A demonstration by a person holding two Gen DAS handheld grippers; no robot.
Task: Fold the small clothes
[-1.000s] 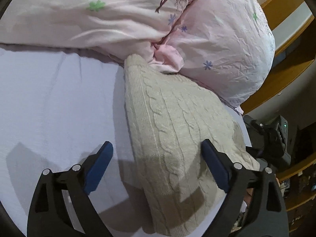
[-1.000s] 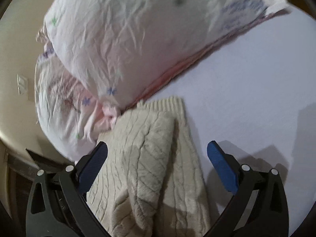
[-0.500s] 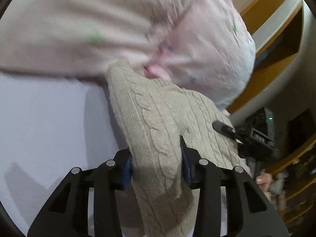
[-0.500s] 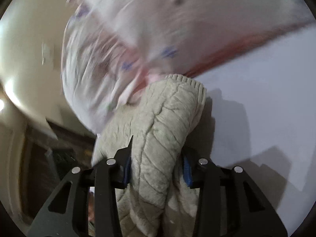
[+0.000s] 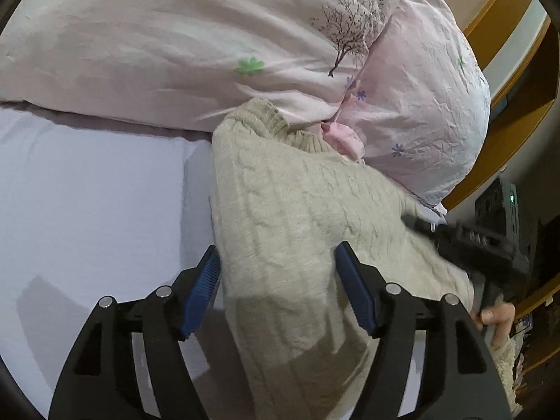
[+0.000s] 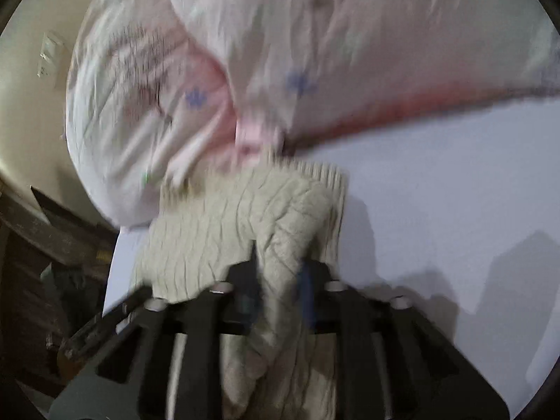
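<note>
A beige cable-knit sweater (image 5: 301,231) lies folded on the pale lilac bedsheet (image 5: 87,189), its ribbed hem against the pink bedding. My left gripper (image 5: 280,290) is open, its blue pads on either side of the sweater's near part without pinching it. In the right wrist view, which is blurred, my right gripper (image 6: 276,301) is shut on a bunched fold of the sweater (image 6: 245,217). The right gripper also shows in the left wrist view (image 5: 483,245), dark, at the sweater's right edge.
A pink flowered duvet (image 5: 175,42) and pillow (image 5: 420,105) lie heaped right behind the sweater. A wooden bed frame (image 5: 518,105) and dark furniture stand beyond the mattress edge on the right. The bedsheet (image 6: 455,192) stretches to the right of the sweater.
My left gripper, shut on the sweater half a second ago, has opened and let it go. My right gripper stays shut on the sweater and has shifted; the sweater has spread wider.
</note>
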